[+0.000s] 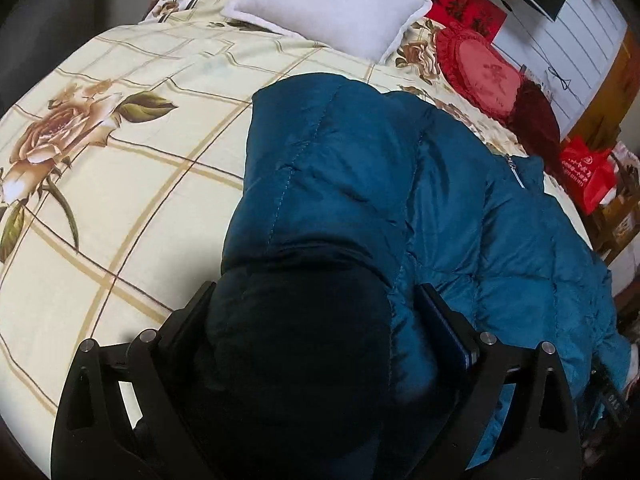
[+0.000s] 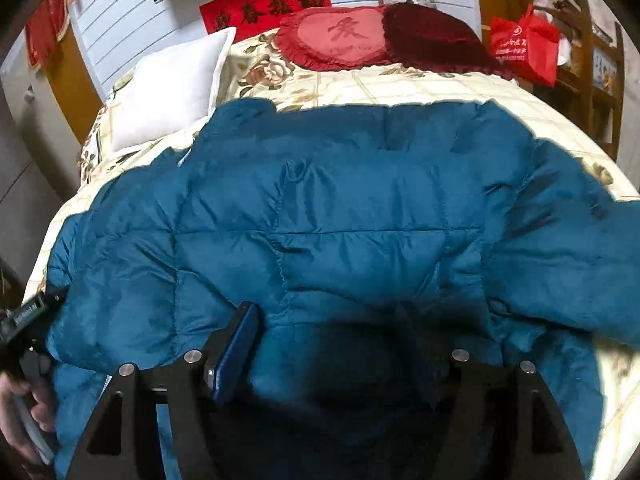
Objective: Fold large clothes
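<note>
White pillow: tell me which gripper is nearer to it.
Left. The left gripper is at the blue jacket's left end, the pillow's side of the bed; the right gripper is at the jacket's middle, farther from it.

right tongs (image 2: 332,344): bottom centre, jaws apart over jacket hem | blue padded jacket (image 2: 320,216): spread across bed (image 2: 420,84) | white pillow (image 2: 172,92): upper left | red heart cushion (image 2: 344,38): top centre | hand (image 2: 24,412): lower left

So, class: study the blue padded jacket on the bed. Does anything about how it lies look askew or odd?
Yes. In the left wrist view, part of the blue padded jacket is folded over into a thick hump, while the rest lies rumpled. It is bunched between the fingers of the left gripper.
</note>
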Available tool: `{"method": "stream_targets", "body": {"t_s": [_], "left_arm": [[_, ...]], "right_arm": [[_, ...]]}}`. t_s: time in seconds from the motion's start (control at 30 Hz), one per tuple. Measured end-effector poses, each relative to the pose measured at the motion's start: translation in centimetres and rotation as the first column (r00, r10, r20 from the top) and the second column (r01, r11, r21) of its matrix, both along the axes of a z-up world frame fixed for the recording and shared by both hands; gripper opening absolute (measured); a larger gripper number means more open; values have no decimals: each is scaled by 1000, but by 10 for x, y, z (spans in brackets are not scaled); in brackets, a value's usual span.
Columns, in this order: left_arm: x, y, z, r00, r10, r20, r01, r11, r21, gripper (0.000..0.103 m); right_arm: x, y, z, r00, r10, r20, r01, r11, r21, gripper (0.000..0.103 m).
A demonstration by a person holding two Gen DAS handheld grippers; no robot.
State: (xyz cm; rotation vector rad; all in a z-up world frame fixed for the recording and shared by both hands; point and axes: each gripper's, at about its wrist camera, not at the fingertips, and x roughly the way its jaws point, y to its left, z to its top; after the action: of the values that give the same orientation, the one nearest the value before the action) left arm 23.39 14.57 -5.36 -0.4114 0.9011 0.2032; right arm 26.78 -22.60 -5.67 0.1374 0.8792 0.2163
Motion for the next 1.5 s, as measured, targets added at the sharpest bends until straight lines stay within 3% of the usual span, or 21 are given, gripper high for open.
{"method": "stream_targets", "body": {"t_s": [0.37, 0.83, 1.13, 1.37, 1.5], "left_arm": [[2, -5, -2, 1000, -3, -10, 3, 999, 40, 101], [2, -6, -4, 1000, -3, 17, 2, 999, 51, 102], [-2, -3, -3, 999, 10, 32, -11, 999, 47, 102], [0, -6, -4, 1000, 11, 23, -12, 998, 59, 102], [1, -6, -4, 1000, 11, 22, -12, 998, 59, 102]], "right_arm": [[-2, 10, -6, 1000, 25, 17, -24, 998, -54, 83], [-3, 12, -8, 997, 77, 22, -77, 997, -12, 102], [-17, 10, 0, 994, 53, 96, -52, 999, -11, 102], [-10, 13, -4, 997, 58, 60, -57, 998, -23, 102], [-18, 11, 3, 993, 22, 116, -18, 999, -39, 102]]}}
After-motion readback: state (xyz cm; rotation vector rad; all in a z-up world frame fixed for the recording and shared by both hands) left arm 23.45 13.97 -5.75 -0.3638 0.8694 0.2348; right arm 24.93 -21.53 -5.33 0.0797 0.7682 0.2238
